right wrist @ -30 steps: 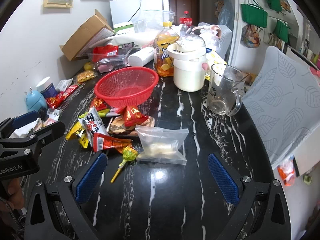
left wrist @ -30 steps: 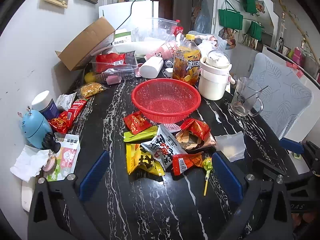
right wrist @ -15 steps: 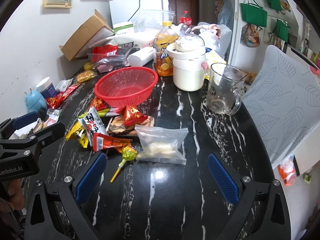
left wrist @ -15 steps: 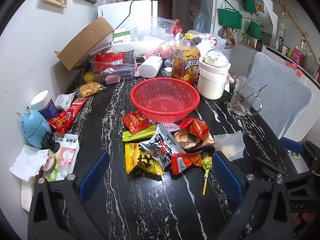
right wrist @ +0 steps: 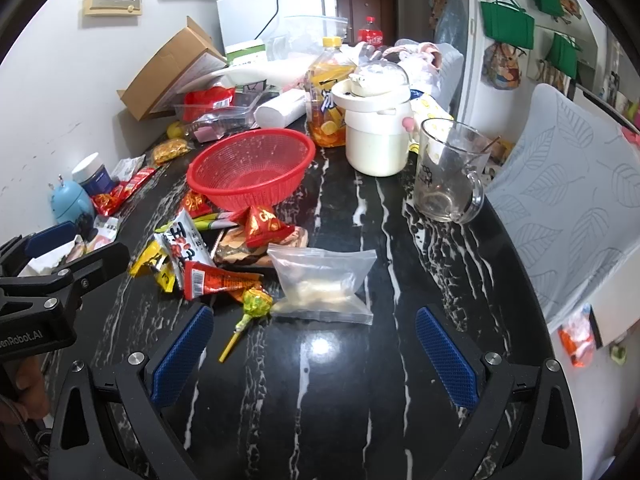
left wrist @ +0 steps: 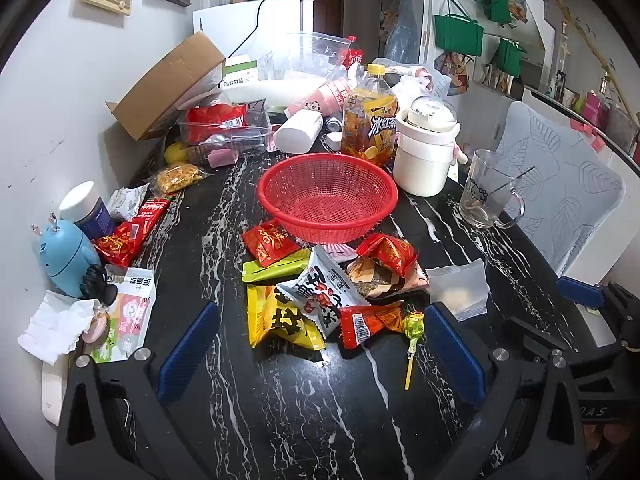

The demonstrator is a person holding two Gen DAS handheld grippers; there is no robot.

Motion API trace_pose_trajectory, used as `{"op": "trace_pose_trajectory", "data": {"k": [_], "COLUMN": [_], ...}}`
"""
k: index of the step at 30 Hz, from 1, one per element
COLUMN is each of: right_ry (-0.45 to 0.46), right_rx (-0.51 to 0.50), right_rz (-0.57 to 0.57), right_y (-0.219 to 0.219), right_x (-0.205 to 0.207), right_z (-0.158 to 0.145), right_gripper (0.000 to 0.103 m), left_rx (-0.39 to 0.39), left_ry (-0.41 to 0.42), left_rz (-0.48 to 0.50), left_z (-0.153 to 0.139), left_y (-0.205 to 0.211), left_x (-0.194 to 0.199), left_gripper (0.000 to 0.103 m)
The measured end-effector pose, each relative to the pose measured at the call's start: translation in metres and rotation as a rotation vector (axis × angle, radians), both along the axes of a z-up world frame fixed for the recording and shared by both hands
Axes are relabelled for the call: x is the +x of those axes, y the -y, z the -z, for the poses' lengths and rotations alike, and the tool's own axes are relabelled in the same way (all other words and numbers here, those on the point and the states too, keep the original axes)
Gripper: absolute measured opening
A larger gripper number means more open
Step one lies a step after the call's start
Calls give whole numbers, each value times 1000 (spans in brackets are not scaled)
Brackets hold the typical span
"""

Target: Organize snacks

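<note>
I have both sets of jaws spread wide and empty over the black marble bench. My left gripper faces the snack heap, which lies just in front of the empty red basket. My right gripper faces a clear zip bag; its pale contents I cannot identify. The basket hides part of a red packet.
</note>
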State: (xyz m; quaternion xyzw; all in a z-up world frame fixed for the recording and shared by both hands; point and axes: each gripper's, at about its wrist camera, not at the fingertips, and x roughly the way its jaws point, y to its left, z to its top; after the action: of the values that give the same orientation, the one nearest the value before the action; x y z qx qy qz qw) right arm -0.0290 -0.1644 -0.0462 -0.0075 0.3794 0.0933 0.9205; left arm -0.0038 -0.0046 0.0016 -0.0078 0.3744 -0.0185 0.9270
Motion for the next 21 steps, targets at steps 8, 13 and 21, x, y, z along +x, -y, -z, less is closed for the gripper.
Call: {"op": "trace_pose_trajectory", "data": {"k": [8,13,21], "right_ry": [-8,-14,-49], "right_rx": [10,22,30], "right_rz": [-8,-13,-20], "right_y": [1,2,0], "right_x": [2,4,13], "right_z": [4,9,28], "right_gripper": [103,103,103], "left_rx": [-7,-19,-32], "left_ry": [-4,-12,-68], "left_rz": [0,-1,3], "left_z": [2,9,32], "left_y": [-1,-4,-8], "left_x": [1,4,10], "left_gripper": [103,103,103]}}
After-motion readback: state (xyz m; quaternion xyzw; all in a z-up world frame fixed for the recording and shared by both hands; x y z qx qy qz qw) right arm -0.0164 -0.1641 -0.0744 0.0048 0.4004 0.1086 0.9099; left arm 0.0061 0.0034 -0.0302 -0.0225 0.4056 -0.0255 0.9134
